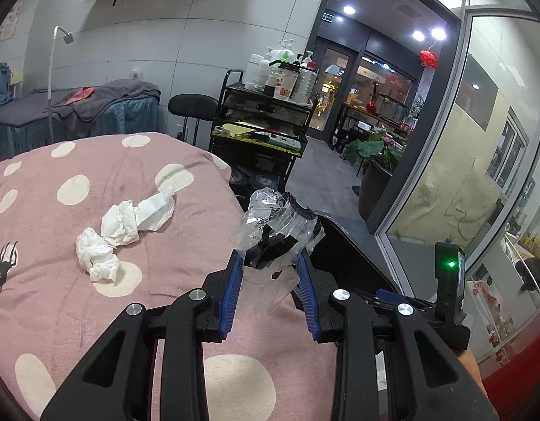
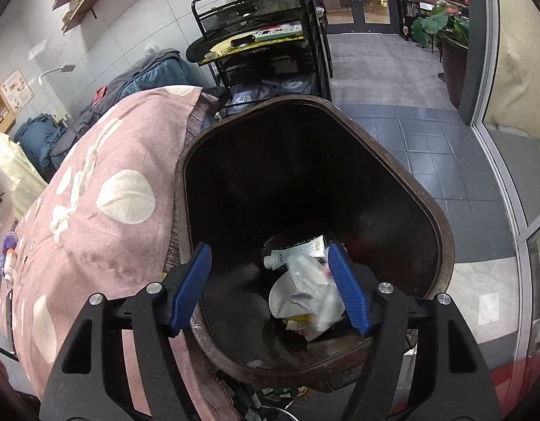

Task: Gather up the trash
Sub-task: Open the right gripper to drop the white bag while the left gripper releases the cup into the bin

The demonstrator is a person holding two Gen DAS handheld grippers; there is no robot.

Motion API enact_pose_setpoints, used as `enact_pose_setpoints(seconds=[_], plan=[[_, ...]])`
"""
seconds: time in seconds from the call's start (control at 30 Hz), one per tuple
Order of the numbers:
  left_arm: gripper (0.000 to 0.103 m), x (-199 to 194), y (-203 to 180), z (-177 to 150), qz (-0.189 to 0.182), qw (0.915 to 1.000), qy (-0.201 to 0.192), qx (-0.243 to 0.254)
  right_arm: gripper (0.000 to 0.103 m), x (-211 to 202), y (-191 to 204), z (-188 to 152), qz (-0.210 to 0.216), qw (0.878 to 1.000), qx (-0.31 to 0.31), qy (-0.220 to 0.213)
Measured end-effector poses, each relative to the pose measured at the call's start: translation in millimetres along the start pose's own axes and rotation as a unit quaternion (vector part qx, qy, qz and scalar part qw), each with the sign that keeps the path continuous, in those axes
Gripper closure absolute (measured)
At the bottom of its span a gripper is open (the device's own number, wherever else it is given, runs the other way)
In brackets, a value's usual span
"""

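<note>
My left gripper [image 1: 270, 256] is shut on a crumpled clear plastic wrapper [image 1: 277, 221] with black bits inside, held over the edge of the pink dotted bedcover [image 1: 59, 315]. Two crumpled white tissues [image 1: 129, 221] [image 1: 98, 256] lie on the cover to its left. In the right wrist view, my right gripper [image 2: 270, 251] stands open over the mouth of a dark brown trash bin [image 2: 441, 231]. A crumpled white packet [image 2: 305, 291] shows inside the bin close by the right finger, with the left pad well clear of it. A small carton [image 2: 298, 249] lies deeper in.
The bin stands on the tiled floor right beside the bed [image 2: 105, 245]. A black wire cart [image 2: 270, 35] with bottles stands behind it, a black stool [image 1: 193, 105] to its left. A glass partition [image 1: 480, 140] and potted plant [image 1: 375, 151] are on the right.
</note>
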State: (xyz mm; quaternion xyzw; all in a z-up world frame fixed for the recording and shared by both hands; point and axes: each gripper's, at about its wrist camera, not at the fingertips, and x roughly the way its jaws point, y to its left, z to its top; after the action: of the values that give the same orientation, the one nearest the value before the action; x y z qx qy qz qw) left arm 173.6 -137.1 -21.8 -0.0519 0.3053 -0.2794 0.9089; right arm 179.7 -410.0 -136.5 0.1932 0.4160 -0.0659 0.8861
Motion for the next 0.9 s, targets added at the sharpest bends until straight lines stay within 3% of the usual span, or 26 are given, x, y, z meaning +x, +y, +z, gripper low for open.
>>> enact_pose_setpoints(seconds=[0.3, 0.9], plan=[[0.072, 16.6, -25.0, 1.7, -0.026, 0.9992, 0.016, 0.024, 0.031, -22.4, -3.0, 0.0, -0.009, 1.0, 0.011, -0.027], [0.072, 78.6, -69.1, 3.0, -0.07, 0.9928, 0.074, 0.063, 0.027, -63.3, -35.1, -4.1, -0.072, 0.994, 0.035, -0.068]])
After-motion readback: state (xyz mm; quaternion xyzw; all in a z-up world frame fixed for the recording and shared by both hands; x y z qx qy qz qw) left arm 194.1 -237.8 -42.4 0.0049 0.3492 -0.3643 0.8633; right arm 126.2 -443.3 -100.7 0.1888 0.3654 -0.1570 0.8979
